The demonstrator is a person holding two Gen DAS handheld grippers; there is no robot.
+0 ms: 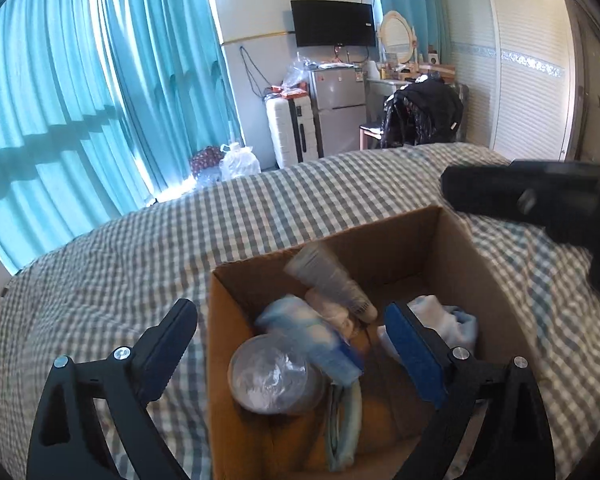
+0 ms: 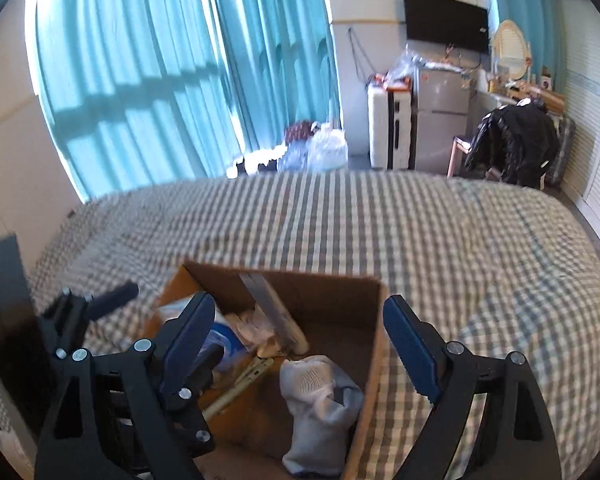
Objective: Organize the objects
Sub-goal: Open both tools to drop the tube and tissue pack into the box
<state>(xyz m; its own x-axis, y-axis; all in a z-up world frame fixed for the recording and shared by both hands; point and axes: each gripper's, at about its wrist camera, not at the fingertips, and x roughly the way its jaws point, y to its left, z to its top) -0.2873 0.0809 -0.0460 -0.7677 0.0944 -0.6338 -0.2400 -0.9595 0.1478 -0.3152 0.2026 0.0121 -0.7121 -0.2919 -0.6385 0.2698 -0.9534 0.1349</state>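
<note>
An open cardboard box (image 1: pixel 400 236) sits on the checked bed. Inside it lie a clear round lidded container (image 1: pixel 272 376), a blue and white packet (image 1: pixel 316 332), a grey tube (image 1: pixel 332 280) leaning on the back wall, and pale blue socks (image 1: pixel 452 320). My left gripper (image 1: pixel 292 328) is open and empty above the box. In the right wrist view the box (image 2: pixel 374 344) holds the rolled socks (image 2: pixel 320 408), the tube (image 2: pixel 272 308) and the packet (image 2: pixel 224 340). My right gripper (image 2: pixel 300 324) is open and empty above the box's right wall. The left gripper's body (image 2: pixel 112 360) shows at the left.
The bed cover (image 2: pixel 420 232) is grey and white check. Teal curtains (image 1: pixel 80 80) hang behind. Beyond the bed are a white suitcase (image 1: pixel 288 128), a small fridge (image 1: pixel 340 108), a chair with a black jacket (image 1: pixel 420 116) and a white wardrobe (image 1: pixel 520 72). The right gripper's body (image 1: pixel 540 200) shows at the right.
</note>
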